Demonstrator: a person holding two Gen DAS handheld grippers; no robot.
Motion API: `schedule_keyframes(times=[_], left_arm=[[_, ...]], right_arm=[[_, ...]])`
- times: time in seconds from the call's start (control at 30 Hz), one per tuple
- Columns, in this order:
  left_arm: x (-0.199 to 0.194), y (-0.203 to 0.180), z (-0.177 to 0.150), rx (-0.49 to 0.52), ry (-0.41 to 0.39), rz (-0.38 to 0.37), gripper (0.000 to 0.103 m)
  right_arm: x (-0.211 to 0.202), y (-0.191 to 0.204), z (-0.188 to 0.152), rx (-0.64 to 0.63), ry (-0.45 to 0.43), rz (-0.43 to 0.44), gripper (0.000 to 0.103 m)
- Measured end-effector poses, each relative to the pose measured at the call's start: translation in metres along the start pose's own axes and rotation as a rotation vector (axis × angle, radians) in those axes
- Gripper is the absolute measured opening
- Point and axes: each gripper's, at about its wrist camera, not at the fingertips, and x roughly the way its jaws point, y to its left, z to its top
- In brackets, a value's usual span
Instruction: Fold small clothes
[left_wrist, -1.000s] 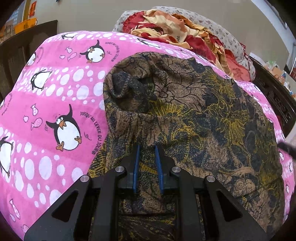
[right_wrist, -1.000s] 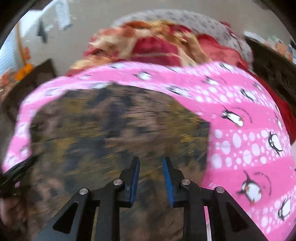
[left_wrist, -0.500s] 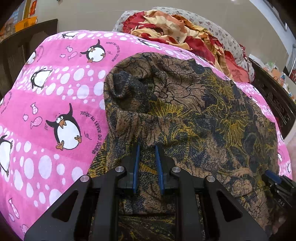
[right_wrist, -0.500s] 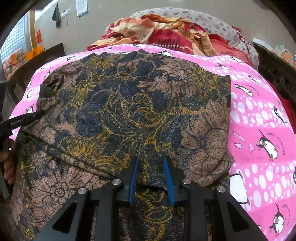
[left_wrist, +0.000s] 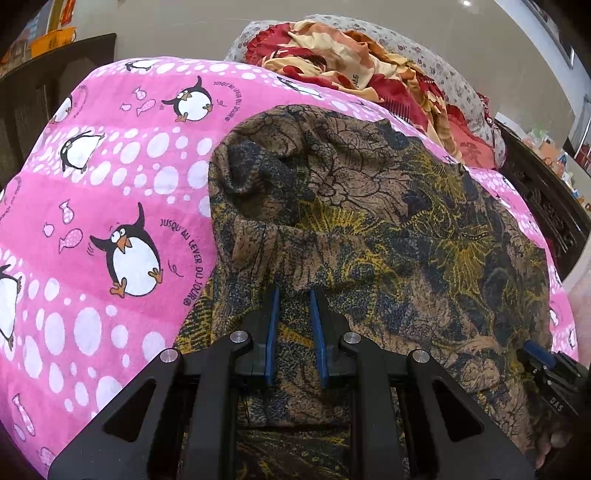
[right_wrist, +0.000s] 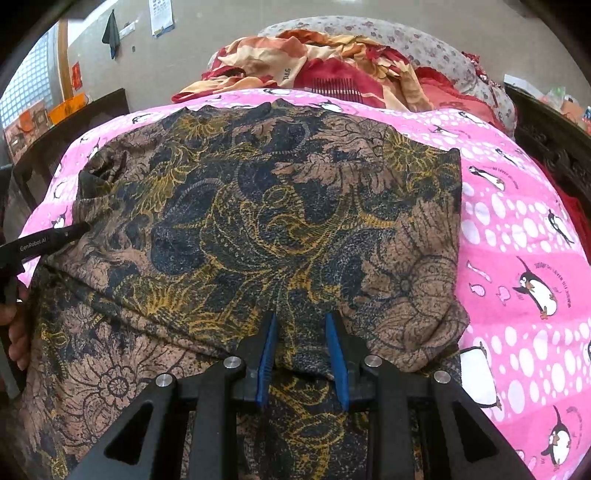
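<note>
Right hand-held gripper (right_wrist: 301, 321) lower, "GenRobot AI" opposite.

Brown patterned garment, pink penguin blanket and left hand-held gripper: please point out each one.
Brown patterned garment (right_wrist: 280, 229), right wrist view, on its flat middle.
Pink penguin blanket (left_wrist: 92, 206), left wrist view, on bare fabric left of the garment.
Left hand-held gripper (left_wrist: 293, 295), left wrist view, midway between its fingertips.

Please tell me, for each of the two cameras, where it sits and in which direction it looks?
Left wrist: on the left gripper, looking down over the brown floral patterned garment on the pink penguin-print blanket; own blue-padded fingers show.
Right wrist: on the right gripper, same direction; fingertips of a hand at the left edge.
Shared: garment, blanket, each other's gripper.
</note>
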Motion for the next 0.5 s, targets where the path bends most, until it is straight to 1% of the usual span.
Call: schedule_keyframes(times=[0.23,0.33,0.37,0.43,0.47,0.5], left_arm=[[0.0,0.0,0.0,0.0,0.001,0.002,0.016],[0.001,-0.004,0.0,0.022,0.009,0.024,0.016],[0.0,-0.007,0.001,0.046,0.02,0.035,0.016],[-0.004,-0.013,0.005,0.133,0.076,0.053,0.016],[-0.01,-0.013,0.006,0.152,0.108,0.049,0.016],[-0.018,-0.012,0.006,0.159,0.124,0.041,0.016]], right_arm=[[0.001,-0.001,0.001,0.002,0.002,0.004,0.026],[0.001,-0.002,0.001,0.011,0.005,0.013,0.026],[0.001,-0.002,0.001,0.011,0.006,0.014,0.026],[-0.001,-0.004,0.003,0.017,0.016,0.03,0.026],[-0.003,-0.005,0.004,0.019,0.029,0.041,0.026],[-0.01,-0.007,0.006,0.017,0.063,0.044,0.026]])
